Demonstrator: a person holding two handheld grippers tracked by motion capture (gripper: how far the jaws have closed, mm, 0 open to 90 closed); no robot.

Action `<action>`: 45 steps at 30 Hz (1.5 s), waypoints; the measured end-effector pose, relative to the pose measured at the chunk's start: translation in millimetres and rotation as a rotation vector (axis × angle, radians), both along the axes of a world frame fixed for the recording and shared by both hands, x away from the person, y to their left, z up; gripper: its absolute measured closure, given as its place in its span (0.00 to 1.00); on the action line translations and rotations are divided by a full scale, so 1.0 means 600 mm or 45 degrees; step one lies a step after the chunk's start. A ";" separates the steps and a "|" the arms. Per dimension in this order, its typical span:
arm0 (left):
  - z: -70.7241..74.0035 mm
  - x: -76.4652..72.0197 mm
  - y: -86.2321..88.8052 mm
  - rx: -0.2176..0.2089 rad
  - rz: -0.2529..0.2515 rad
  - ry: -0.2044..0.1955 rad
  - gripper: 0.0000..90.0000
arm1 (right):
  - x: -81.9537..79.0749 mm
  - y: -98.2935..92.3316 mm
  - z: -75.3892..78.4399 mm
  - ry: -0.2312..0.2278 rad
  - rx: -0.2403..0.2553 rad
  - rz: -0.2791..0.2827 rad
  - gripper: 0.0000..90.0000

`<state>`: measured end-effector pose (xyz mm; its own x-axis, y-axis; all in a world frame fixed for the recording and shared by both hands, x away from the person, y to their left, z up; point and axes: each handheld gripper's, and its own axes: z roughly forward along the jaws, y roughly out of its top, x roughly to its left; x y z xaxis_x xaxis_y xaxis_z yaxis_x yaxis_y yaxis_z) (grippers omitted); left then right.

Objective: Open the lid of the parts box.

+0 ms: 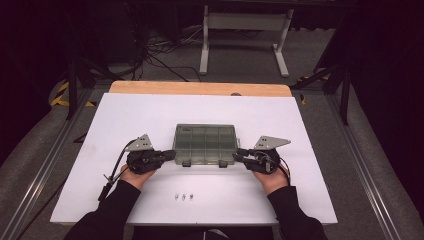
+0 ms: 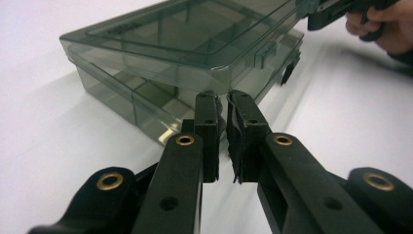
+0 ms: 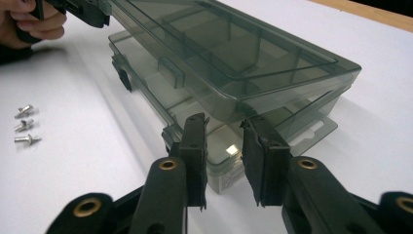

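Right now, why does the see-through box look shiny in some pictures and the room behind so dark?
High view: the light falls on the white table while the floor around goes nearly black, and the three small screws are soft specks. Left gripper view: pale glare streaks the lid of the box. Right gripper view: a bright glint sits in the box's base, and the nearest black gripper parts look blurry.

In the right gripper view the right gripper (image 3: 225, 124), rising from the bottom of the frame, stands at the near corner of the smoky box (image 3: 234, 73), its lid raised slightly, with the other gripper (image 3: 85, 12) at upper left and three screws (image 3: 24, 126) at left.
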<state>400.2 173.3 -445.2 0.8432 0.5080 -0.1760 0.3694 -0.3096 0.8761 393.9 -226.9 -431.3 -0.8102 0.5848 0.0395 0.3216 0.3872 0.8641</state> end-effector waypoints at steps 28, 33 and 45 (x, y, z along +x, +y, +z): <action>0.011 0.005 -0.001 -0.102 0.044 -0.007 0.90 | 0.016 0.012 0.012 -0.150 -0.060 -0.135 0.32; 0.012 -0.008 -0.017 -0.031 -0.020 -0.009 0.86 | 0.027 0.011 0.023 -0.157 -0.032 -0.150 0.33; -0.003 -0.020 -0.037 0.165 -0.048 -0.066 0.66 | 0.050 0.008 0.052 -0.145 0.034 -0.115 0.44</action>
<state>387.9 151.0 -446.9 0.8681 0.4918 -0.0670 0.3111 -0.4340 0.8455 424.2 -222.0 -400.1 -0.7545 0.6554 -0.0331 0.2535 0.3375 0.9065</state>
